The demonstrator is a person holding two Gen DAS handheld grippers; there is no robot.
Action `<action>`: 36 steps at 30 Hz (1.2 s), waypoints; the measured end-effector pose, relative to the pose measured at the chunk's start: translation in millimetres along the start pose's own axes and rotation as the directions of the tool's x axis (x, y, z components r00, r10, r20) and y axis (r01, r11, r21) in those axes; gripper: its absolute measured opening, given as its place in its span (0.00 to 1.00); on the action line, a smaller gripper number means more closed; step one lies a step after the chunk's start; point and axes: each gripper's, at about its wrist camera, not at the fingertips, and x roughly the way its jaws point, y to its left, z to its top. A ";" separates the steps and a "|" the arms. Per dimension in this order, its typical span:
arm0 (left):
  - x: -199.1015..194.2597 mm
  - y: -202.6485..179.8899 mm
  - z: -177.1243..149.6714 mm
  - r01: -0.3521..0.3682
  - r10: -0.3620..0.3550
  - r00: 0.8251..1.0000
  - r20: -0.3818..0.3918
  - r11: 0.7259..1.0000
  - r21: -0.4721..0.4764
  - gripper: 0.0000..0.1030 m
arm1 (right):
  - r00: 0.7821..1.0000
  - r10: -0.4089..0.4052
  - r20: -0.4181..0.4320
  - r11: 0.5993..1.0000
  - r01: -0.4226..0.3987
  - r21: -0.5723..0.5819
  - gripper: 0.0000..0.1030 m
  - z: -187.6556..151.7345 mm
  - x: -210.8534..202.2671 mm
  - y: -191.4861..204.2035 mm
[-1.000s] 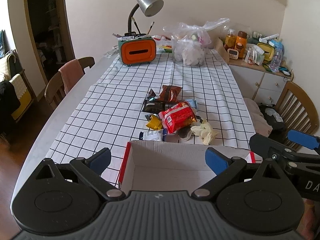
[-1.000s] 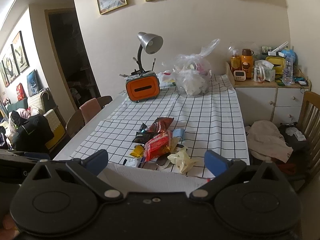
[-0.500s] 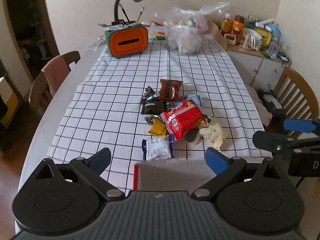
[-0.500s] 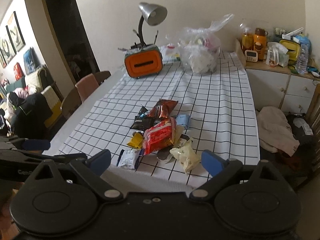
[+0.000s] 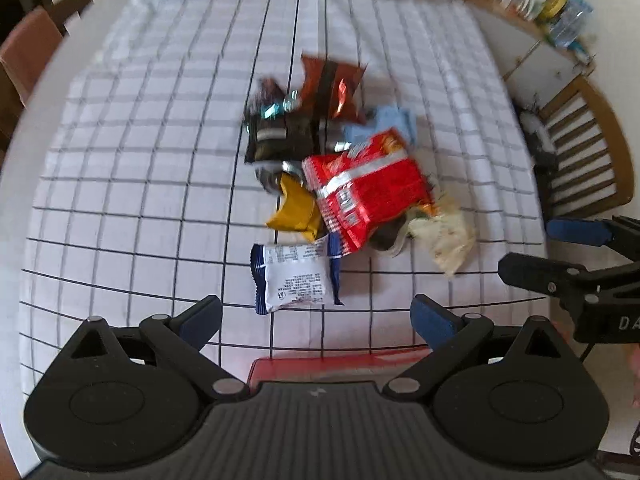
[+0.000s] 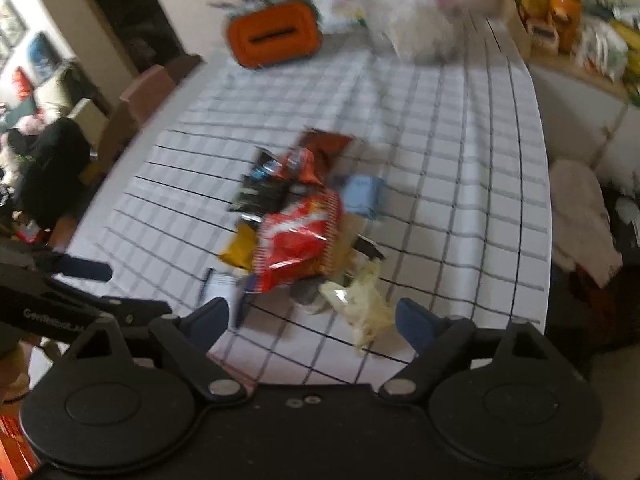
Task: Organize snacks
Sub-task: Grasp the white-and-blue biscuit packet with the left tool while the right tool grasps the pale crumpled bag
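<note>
The snacks (image 5: 340, 184) were found heaped mid-surface (image 5: 120, 200). The left gripper (image 5: 316, 316) stood open and empty; the right gripper (image 6: 312, 316) was closing on nothing. Overlapping packets risked being dragged or double-grasped.

White cloth table cover with a black grid (image 5: 152, 168): matt, smooth. Red foil snack bag (image 5: 366, 196): glossy, crinkled, with silvery bands. White-and-blue plastic snack packet (image 5: 296, 278): smooth, faint sheen. Yellow wrapper (image 5: 294, 212): satin finish. Dark brown foil packet (image 5: 332, 88): shiny. Left gripper (image 5: 316, 316): black matt plastic body, ribbed housing, blue pads, metal pivot pins. Wooden slatted chair back (image 5: 588, 152): varnished.
</note>
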 end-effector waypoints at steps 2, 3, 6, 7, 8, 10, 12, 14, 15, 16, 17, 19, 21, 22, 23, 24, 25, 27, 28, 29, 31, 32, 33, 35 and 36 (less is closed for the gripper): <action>17.0 2.3 7.9 -0.008 0.008 0.999 -0.042 1.000 0.001 0.98 | 0.999 -0.008 -0.033 1.000 0.008 -0.001 0.81 4.3 16.6 -6.8; 24.6 4.6 11.8 -0.014 0.014 0.998 -0.056 1.000 -0.002 0.98 | 0.999 -0.023 -0.048 1.000 0.023 -0.012 0.81 5.2 24.9 -8.4; 46.1 11.7 21.2 -0.013 0.010 0.994 -0.105 1.000 -0.023 0.98 | 0.994 -0.042 -0.100 0.999 0.039 -0.027 0.80 7.2 46.6 -14.8; 53.0 13.0 23.8 -0.009 0.005 0.992 -0.126 1.000 -0.025 0.98 | 0.992 -0.038 -0.116 0.999 0.035 -0.034 0.79 7.9 53.2 -16.0; 59.8 14.2 25.6 -0.013 0.008 0.989 -0.147 1.000 -0.028 0.98 | 0.991 -0.038 -0.130 0.999 0.033 -0.042 0.78 7.7 59.0 -16.6; 72.9 16.3 29.9 -0.027 0.021 0.983 -0.185 0.999 -0.031 0.98 | 0.987 -0.033 -0.157 0.997 0.022 -0.069 0.77 8.1 69.8 -15.5; 82.6 20.6 34.8 -0.009 -0.004 0.975 -0.221 0.998 -0.059 0.98 | 0.983 -0.039 -0.178 0.995 0.022 -0.097 0.76 8.0 79.9 -12.1; 89.0 23.3 40.4 -0.005 -0.013 0.969 -0.246 0.997 -0.076 0.98 | 0.981 -0.039 -0.191 0.993 0.016 -0.119 0.75 7.3 86.4 -8.5; 91.2 23.7 42.4 -0.008 -0.010 0.968 -0.251 0.997 -0.073 0.98 | 0.980 -0.041 -0.194 0.992 0.017 -0.126 0.74 7.7 88.7 -7.0; 94.3 24.3 44.5 -0.011 -0.008 0.965 -0.263 0.997 -0.072 0.98 | 0.980 -0.045 -0.194 0.991 0.020 -0.129 0.73 8.2 90.3 -6.4; 97.7 24.8 46.2 -0.009 -0.011 0.961 -0.278 0.997 -0.072 0.98 | 0.980 -0.048 -0.196 0.991 0.022 -0.131 0.73 8.9 91.8 -6.2; 105.3 26.8 50.5 -0.012 -0.013 0.949 -0.316 0.997 -0.076 0.97 | 0.977 -0.049 -0.208 0.990 0.020 -0.141 0.72 11.5 95.6 -6.2; 105.6 27.3 55.0 -0.022 -0.008 0.935 -0.356 0.997 -0.080 0.97 | 0.974 -0.051 -0.220 0.988 0.018 -0.151 0.72 14.3 97.9 -6.0; 100.7 27.5 57.1 -0.009 -0.018 0.936 -0.353 0.997 -0.074 0.97 | 0.974 -0.044 -0.222 0.988 0.010 -0.151 0.72 15.8 97.6 -5.9; 92.6 26.2 59.3 0.005 -0.022 0.943 -0.333 0.999 -0.052 0.97 | 0.974 -0.036 -0.222 0.989 0.003 -0.148 0.72 16.8 97.2 -6.0; 86.8 24.8 61.6 0.005 -0.013 0.948 -0.317 1.000 -0.025 0.97 | 0.975 -0.030 -0.222 0.989 -0.002 -0.145 0.72 17.0 97.0 -6.3; 82.9 23.9 64.6 -0.004 0.003 0.953 -0.303 1.000 -0.002 0.97 | 0.975 -0.027 -0.222 0.989 -0.006 -0.145 0.72 17.1 96.9 -6.8; 85.5 26.3 70.4 -0.024 0.019 0.953 -0.303 1.000 -0.012 0.97 | 0.974 -0.031 -0.224 0.990 -0.001 -0.143 0.72 17.0 98.9 -7.1; 91.0 29.7 71.9 -0.026 0.015 0.948 -0.316 0.999 -0.031 0.97 | 0.974 -0.035 -0.225 0.990 0.003 -0.141 0.72 17.0 99.8 -7.3; 98.4 31.5 72.3 -0.022 0.005 0.941 -0.338 0.999 -0.048 0.97 | 0.973 -0.034 -0.227 0.990 0.001 -0.140 0.72 17.4 100.4 -7.7; 108.0 29.8 68.2 -0.024 0.008 0.933 -0.360 0.999 -0.041 0.97 | 0.973 -0.032 -0.230 0.990 -0.001 -0.142 0.72 18.4 100.9 -8.0; 113.8 27.9 66.7 -0.033 0.021 0.928 -0.371 0.999 -0.025 0.97 | 0.972 -0.033 -0.231 0.990 -0.001 -0.144 0.72 18.8 100.9 -8.1; 118.8 27.2 65.9 -0.040 0.030 0.925 -0.378 0.999 -0.018 0.97 | 0.972 -0.033 -0.231 0.989 -0.001 -0.146 0.72 19.1 101.4 -8.3; 126.0 27.5 66.1 -0.032 0.013 0.924 -0.382 0.999 -0.041 0.97 | 0.972 -0.038 -0.231 0.989 0.003 -0.149 0.71 19.4 102.5 -9.1; 128.0 28.6 67.6 -0.023 0.000 0.925 -0.381 0.998 -0.056 0.97 | 0.972 -0.041 -0.232 0.989 0.006 -0.150 0.71 19.3 103.6 -9.4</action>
